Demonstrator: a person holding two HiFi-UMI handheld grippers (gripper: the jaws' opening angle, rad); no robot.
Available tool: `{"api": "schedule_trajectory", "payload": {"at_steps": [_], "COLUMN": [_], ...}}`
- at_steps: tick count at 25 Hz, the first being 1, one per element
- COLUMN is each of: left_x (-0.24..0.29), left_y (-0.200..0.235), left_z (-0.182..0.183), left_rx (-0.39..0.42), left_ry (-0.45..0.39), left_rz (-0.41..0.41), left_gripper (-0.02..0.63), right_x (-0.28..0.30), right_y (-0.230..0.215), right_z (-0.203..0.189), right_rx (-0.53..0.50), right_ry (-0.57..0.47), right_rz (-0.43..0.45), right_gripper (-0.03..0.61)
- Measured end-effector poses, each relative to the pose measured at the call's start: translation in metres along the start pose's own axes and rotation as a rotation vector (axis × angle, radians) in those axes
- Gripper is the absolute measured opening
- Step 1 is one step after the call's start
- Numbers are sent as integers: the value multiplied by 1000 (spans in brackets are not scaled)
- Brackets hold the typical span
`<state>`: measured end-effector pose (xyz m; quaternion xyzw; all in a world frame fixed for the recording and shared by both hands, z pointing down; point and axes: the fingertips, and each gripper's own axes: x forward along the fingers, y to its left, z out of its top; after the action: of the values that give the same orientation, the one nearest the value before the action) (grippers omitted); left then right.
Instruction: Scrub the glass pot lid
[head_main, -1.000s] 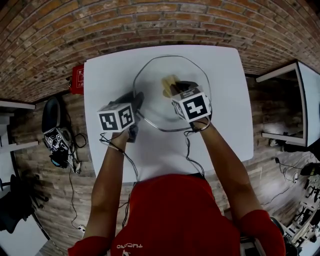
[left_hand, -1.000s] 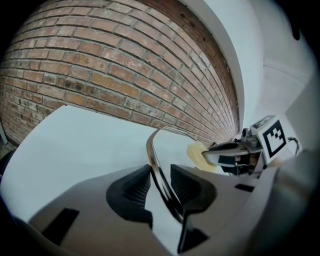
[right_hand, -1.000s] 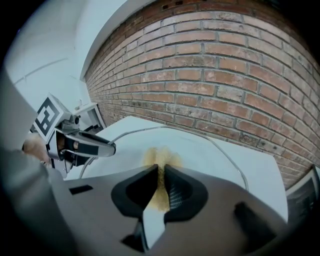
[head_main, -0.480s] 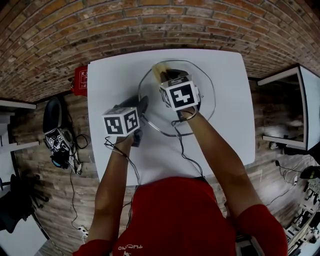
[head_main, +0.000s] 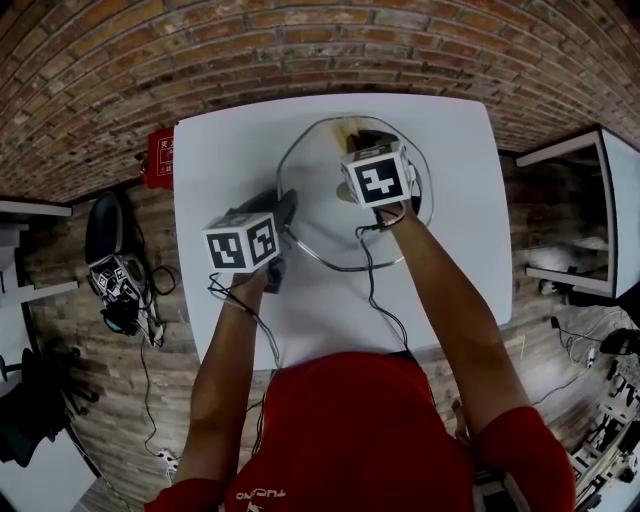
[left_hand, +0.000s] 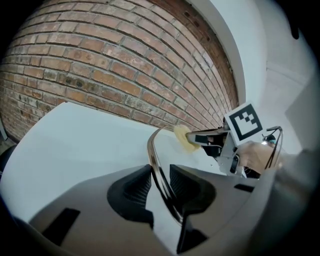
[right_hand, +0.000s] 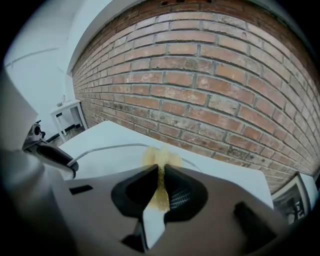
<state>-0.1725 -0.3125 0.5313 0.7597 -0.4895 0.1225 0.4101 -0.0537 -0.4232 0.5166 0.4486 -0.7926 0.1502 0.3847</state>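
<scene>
Now | left tongs (left_hand: 161, 181), just closing, clamp glass pot lid (head_main: 318, 215) rim | right tongs (right_hand: 161, 184) pinch sponge (right_hand: 161, 156) on lid

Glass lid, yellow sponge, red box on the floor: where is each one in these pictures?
glass lid (head_main: 318, 195), head view, on the bare glass inside its rim.
yellow sponge (right_hand: 161, 157), right gripper view, on the frayed far end.
red box (head_main: 157, 160), head view, on its red face beside the table.
</scene>
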Motion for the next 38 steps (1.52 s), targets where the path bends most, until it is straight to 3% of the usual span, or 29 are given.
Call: {"api": "schedule_trajectory", "payload": {"at_steps": [6,9,17,23,29,38], "left_x": [-1,0,-1,-1,0,0], "left_y": [-1,-1,-1,-2,-1,-3], "left_z": [-1,-1,-1,-1,0,-1], "left_rx": [-3,-2,0,1,2,4], "left_ry": [-1,1,-1,-1,-3,-3], "left_rz": [-2,0,1,1,1,2], "left_gripper": [123,123,121,121,121,121], "right_x": [-14,-19,-48,-39,-40,-70], "right_y": [-46,-47,79,119,64,-38], "right_z": [-25,-29,-3,-20,-47,-96], "right_rx": [31,63,81,16,7,94], "right_ry": [47,49,-53,10,77,139], "right_rz": [-100,-92,172,208,95,-88], "right_gripper": [52,52,52,52,52,52]}}
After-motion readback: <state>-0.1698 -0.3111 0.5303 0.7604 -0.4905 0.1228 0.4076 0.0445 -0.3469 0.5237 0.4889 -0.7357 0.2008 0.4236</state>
